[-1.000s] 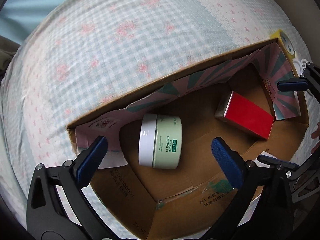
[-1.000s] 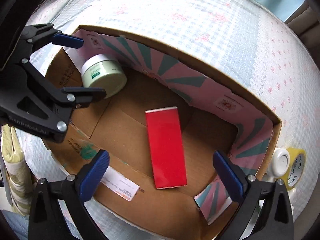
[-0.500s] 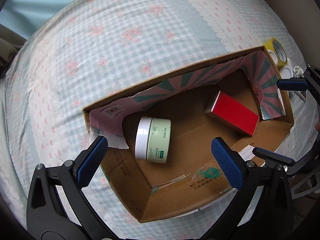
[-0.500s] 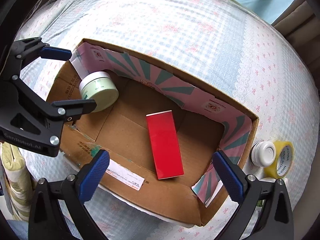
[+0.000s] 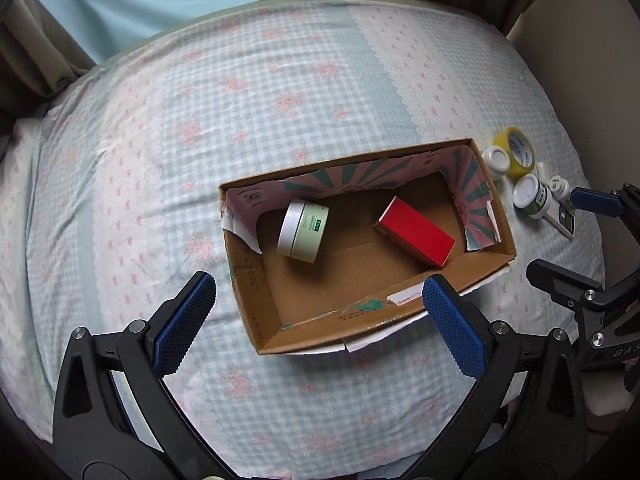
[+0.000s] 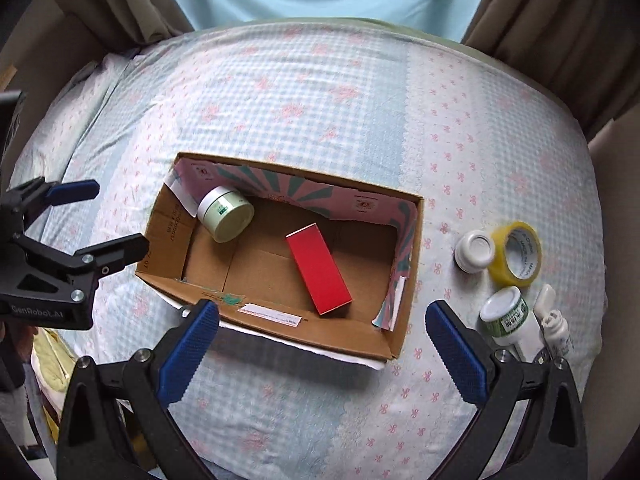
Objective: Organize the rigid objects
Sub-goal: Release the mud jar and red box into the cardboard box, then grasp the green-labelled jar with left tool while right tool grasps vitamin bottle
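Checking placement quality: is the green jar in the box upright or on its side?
On its side: the green jar shows label sideways, white lid facing the box wall.

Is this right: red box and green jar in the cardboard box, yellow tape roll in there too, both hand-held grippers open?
Not quite. The yellow tape roll lies outside the cardboard box, on the bedspread beside the small bottles, as the right wrist view shows. The red box and green jar are inside, and both hand-held grippers are open.

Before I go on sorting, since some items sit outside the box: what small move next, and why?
Probably swing the right gripper, open and empty, toward the white jar beside the yellow tape roll. The cardboard box already holds the green jar and red box.
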The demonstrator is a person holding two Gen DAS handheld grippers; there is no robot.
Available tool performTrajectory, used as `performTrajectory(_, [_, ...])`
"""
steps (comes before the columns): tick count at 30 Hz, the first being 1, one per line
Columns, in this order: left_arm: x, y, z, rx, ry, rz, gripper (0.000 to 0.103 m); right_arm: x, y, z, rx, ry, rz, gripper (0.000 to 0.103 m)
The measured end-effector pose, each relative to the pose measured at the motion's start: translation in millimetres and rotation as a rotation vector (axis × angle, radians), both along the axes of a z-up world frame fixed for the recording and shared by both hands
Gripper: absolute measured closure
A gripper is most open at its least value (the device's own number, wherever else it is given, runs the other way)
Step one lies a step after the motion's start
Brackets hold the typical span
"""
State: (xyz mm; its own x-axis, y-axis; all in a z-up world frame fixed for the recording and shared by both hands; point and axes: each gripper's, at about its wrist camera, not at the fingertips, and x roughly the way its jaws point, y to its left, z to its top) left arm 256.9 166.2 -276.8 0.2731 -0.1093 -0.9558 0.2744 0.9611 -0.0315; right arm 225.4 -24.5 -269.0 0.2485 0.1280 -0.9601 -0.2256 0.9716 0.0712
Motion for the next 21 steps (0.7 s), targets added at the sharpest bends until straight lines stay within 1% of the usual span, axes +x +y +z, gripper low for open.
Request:
performTrajectory(2, [-12, -6, 17, 0.002, -0.038, -0.004, 0.0, -6, -10, 17, -0.024, -0.021, -0.042, 0.0])
performTrajectory(6, [-32, -30, 48, 0.028, -0.121, -0.021, 0.0, -21, -40, 53, -0.015, -0.061, -0.18, 0.0])
performTrajectory(7, [-37, -36, 54, 0.021, -0.133, -0.026, 0.0, -24, -48, 61, -0.013, -0.072, -0.201, 0.0])
performTrajectory(9, [-44, -48, 65, -0.02, -0.139, -0.038, 0.0, -31, -63, 70, -0.006, -0.086, -0.23, 0.0])
performTrajectory(11, [-51, -63, 71, -0.043, -0.142, -0.057, 0.0, -39, -80, 77, -0.016, -0.1, -0.252, 0.0])
performTrajectory(15, [-62, -97, 76, -0.01, -0.165, -0.099, 0.0, -55, -124, 91, -0.034, -0.128, -0.284, 0.0])
performTrajectory(18, [-68, -123, 81, -0.038, -0.17, -0.119, 0.0, -64, -161, 97, -0.063, -0.15, -0.273, 0.0])
performTrajectory(21, [-75, -155, 85, -0.04, -0.181, -0.132, 0.0, -68, -206, 101, -0.057, -0.156, -0.239, 0.0])
